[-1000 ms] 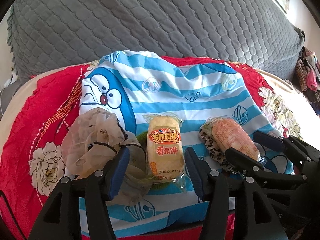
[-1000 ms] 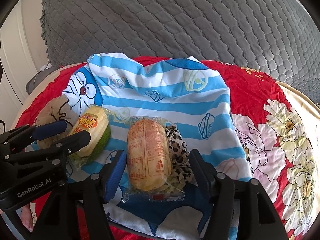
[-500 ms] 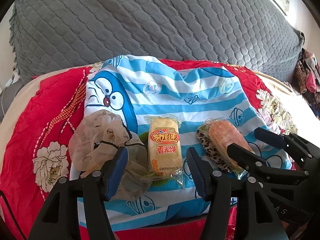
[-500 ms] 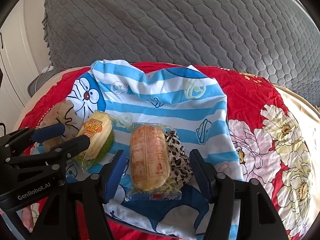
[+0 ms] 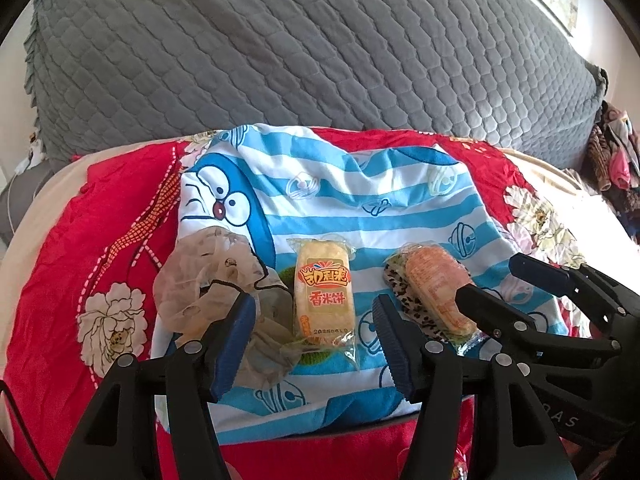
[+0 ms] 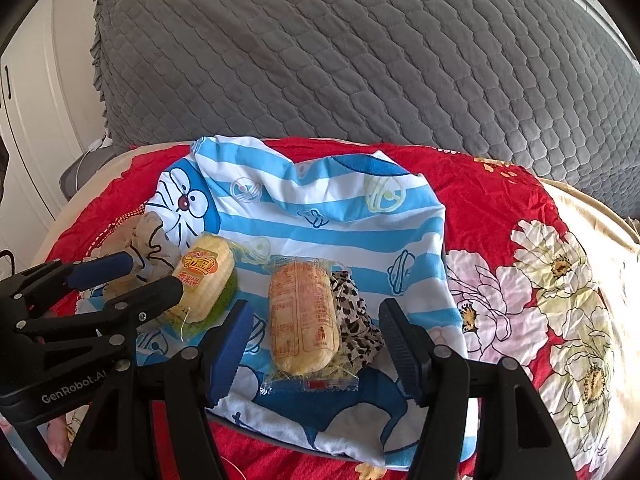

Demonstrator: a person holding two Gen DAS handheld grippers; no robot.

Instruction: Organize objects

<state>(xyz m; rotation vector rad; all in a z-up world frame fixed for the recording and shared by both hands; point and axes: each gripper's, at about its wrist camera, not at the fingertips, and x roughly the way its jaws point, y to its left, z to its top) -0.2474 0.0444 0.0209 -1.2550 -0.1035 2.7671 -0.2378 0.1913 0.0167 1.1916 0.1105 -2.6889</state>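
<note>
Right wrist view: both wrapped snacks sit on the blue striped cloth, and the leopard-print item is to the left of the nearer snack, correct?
Not quite. In the right wrist view the leopard-print item lies to the right of the nearer snack, tucked against and partly under it. The rest holds: both that snack and the yellow-labelled snack sit on the blue striped cloth.

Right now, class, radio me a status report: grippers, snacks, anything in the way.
Left gripper open, right gripper open, both empty. Two snack packs on the striped cloth. Leopard cloth under right pack.

Glossy clear plastic snack wrapper [image 5: 325, 300], matt striped cotton cloth [image 5: 360, 216], quilted grey cover [image 5: 320, 48]
</note>
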